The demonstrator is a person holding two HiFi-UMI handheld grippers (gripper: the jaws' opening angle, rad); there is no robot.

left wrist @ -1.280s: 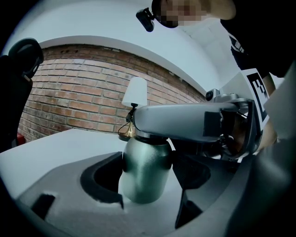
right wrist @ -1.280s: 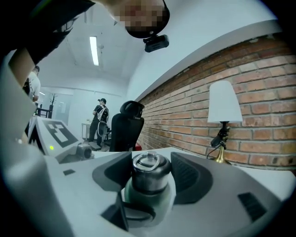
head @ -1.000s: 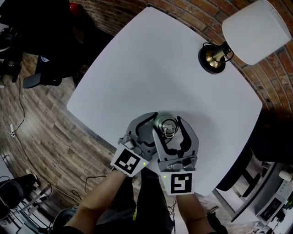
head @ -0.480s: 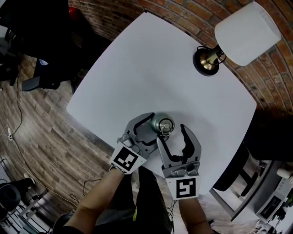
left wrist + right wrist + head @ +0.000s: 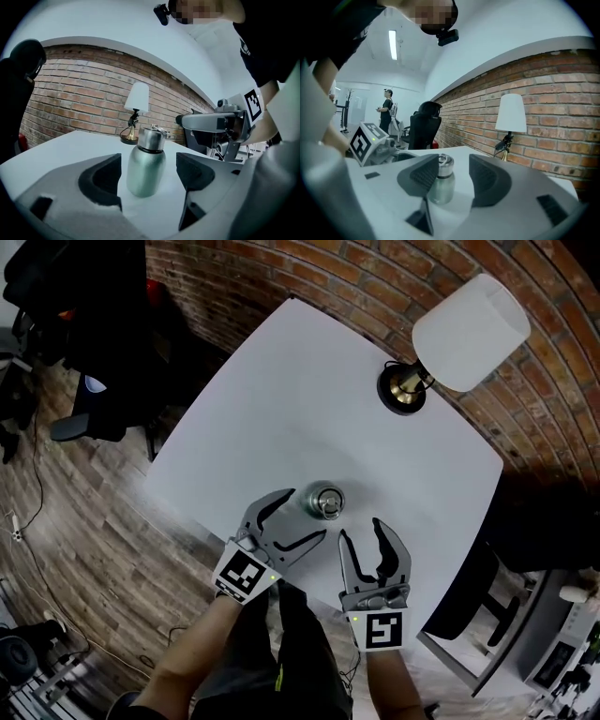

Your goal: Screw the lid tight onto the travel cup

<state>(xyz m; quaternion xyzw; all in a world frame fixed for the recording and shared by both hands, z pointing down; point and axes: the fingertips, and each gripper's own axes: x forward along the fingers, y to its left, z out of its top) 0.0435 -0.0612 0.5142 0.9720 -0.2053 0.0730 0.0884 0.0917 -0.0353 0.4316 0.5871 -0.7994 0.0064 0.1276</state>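
The steel travel cup (image 5: 326, 502) stands upright on the white table (image 5: 281, 399) with its lid (image 5: 152, 138) on top. No gripper touches it. My left gripper (image 5: 302, 516) is open just short of the cup, which shows a little beyond its jaws in the left gripper view, cup (image 5: 146, 166). My right gripper (image 5: 363, 532) is drawn back near the table's front edge; its jaws are closing with nothing between them. In the right gripper view the cup (image 5: 440, 185) stands beyond the jaws, partly behind the left pad.
A table lamp (image 5: 450, 334) with a white shade and brass foot stands at the far corner by the brick wall. The table's front edge runs just behind both grippers. Dark office chairs (image 5: 89, 399) stand on the wooden floor at the left. A person (image 5: 386, 110) stands far off.
Both grippers have drawn back from the cup toward the table's front edge, leaving it free. The right jaws stand narrower than before.
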